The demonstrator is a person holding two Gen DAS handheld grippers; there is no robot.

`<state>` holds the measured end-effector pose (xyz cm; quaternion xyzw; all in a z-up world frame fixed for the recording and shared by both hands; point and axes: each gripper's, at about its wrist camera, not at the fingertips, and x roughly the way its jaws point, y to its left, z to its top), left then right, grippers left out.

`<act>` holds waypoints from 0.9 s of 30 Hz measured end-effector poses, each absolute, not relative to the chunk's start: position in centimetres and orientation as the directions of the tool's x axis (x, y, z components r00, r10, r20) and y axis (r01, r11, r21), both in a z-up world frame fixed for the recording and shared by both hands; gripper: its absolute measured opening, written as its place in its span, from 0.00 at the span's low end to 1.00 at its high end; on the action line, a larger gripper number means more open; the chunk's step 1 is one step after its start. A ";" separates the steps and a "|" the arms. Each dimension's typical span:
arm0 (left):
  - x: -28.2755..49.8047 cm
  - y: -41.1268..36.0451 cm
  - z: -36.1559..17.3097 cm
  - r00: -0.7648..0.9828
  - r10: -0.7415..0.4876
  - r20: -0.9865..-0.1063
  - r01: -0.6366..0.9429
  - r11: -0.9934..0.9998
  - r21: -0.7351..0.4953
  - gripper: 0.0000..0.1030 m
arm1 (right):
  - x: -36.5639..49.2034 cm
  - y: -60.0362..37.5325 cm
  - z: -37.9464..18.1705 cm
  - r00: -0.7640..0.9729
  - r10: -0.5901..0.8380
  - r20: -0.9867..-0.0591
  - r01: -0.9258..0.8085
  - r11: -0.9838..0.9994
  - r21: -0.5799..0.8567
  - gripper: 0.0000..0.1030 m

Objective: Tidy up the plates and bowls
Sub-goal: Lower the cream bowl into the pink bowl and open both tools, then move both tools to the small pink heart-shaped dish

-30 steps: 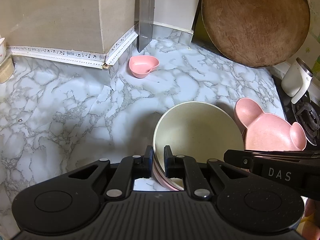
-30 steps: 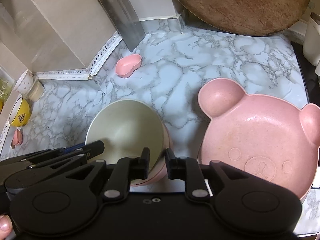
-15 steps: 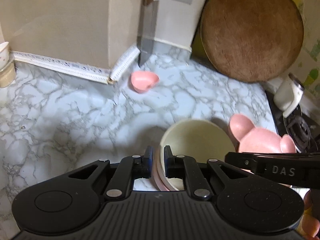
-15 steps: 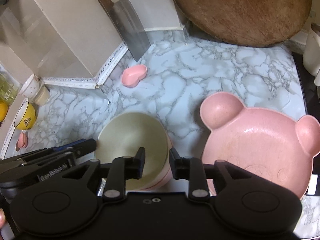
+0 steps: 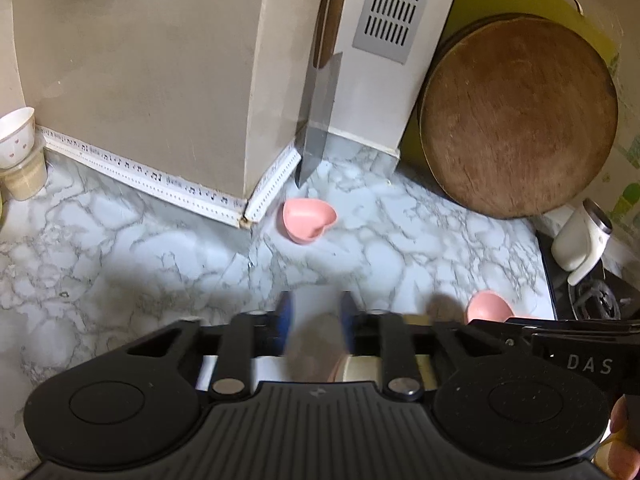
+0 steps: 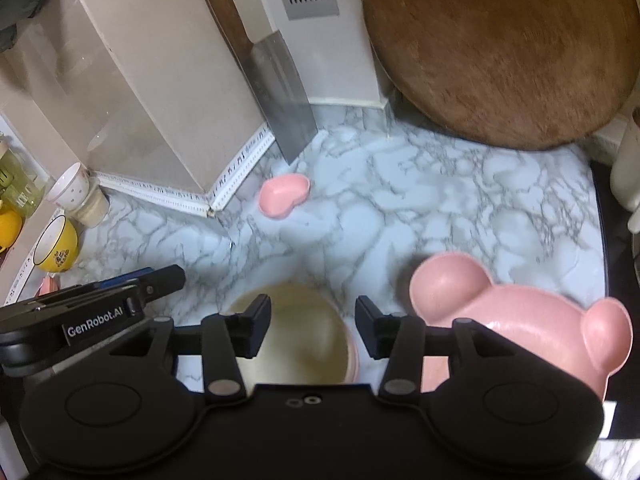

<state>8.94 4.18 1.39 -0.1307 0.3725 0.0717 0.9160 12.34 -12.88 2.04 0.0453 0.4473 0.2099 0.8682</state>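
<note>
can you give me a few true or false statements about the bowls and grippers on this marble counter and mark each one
1. The right gripper has its jaws open above the cream bowl. True.
2. The cream bowl sits nested in a pink bowl. True.
3. The heart-shaped dish lies inside the bear-shaped plate. False: it sits alone on the counter near the cleaver.
4. The left gripper is clamped on the bear-shaped plate. False: its jaws are open and hold nothing.
5. The round wooden board lies flat on the counter. False: it leans against the wall.
</note>
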 end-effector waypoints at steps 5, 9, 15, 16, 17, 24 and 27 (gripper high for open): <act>9.5 5.0 1.7 0.727 0.073 -0.682 -0.266 0.947 -0.181 0.62 | 13.5 -12.9 3.0 0.530 0.411 -0.741 -0.337 0.905 0.261 0.62; 10.3 5.8 1.7 0.729 0.095 -0.678 -0.296 0.937 -0.187 0.62 | 14.6 -12.5 3.4 0.555 0.399 -0.730 -0.349 0.908 0.231 0.76; 11.8 6.8 1.2 0.728 0.121 -0.675 -0.349 0.913 -0.212 0.74 | 17.4 -11.4 3.3 0.513 0.443 -0.735 -0.398 0.882 0.253 0.89; 12.2 7.0 1.0 0.725 0.122 -0.678 -0.355 0.909 -0.216 0.74 | 17.8 -11.1 3.3 0.506 0.450 -0.736 -0.407 0.877 0.256 0.90; 12.5 7.2 0.8 0.722 0.124 -0.681 -0.363 0.905 -0.220 0.74 | 18.3 -10.8 3.2 0.500 0.454 -0.738 -0.412 0.874 0.258 0.91; 15.5 8.4 -1.1 0.683 0.144 -0.716 -0.434 0.869 -0.238 0.74 | 23.9 -10.0 1.8 0.415 0.492 -0.765 -0.379 0.858 0.346 0.92; 16.8 8.8 -1.9 0.667 0.147 -0.731 -0.453 0.859 -0.240 0.74 | 26.1 -9.2 1.1 0.371 0.508 -0.777 -0.397 0.844 0.362 0.91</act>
